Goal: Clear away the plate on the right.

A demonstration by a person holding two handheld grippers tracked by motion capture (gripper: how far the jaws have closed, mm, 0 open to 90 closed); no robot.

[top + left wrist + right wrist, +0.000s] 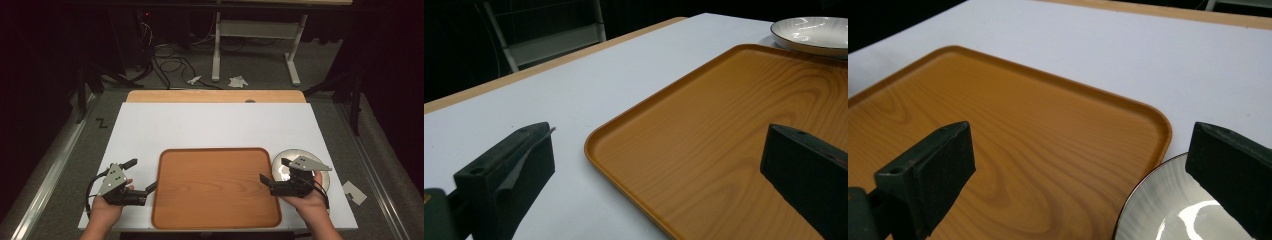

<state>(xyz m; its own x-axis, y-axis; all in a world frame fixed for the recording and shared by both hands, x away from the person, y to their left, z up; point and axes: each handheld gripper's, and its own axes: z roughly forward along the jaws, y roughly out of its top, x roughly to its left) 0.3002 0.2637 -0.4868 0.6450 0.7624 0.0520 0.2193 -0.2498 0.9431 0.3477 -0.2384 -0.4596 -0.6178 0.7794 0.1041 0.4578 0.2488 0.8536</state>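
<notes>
Tray: the wooden tray [216,187] lies bare at the lower centre of the high view, flat on the white table [210,125].
Plate: the plate [287,160] sits at the lower right of that view, just beside the tray's right rim; I cannot tell whether they touch.
Left gripper: the left gripper [142,176], lower left, has its jaws spread wide with nothing between them, 1 tip close to the tray's left rim.
Right gripper: the right gripper [272,170], lower right, is also spread wide and holds nothing, hovering over the plate's near edge.
Step in hand: likely a reach for the plate, to bring it onto the tray.
Doing it well: lower 1 jaw inside the plate's rim and 1 outside, close squarely on the lip, lift level, clear the tray's raised rim, then set down well inside it.
High view adds: both hands at once and the whole tray outline.
Right gripper view adds: the plate's glossy rim [1148,200] lying between the jaws beside the tray corner [1158,125].
Left gripper view adds: the plate [814,32] at the upper right, beyond the tray.
</notes>
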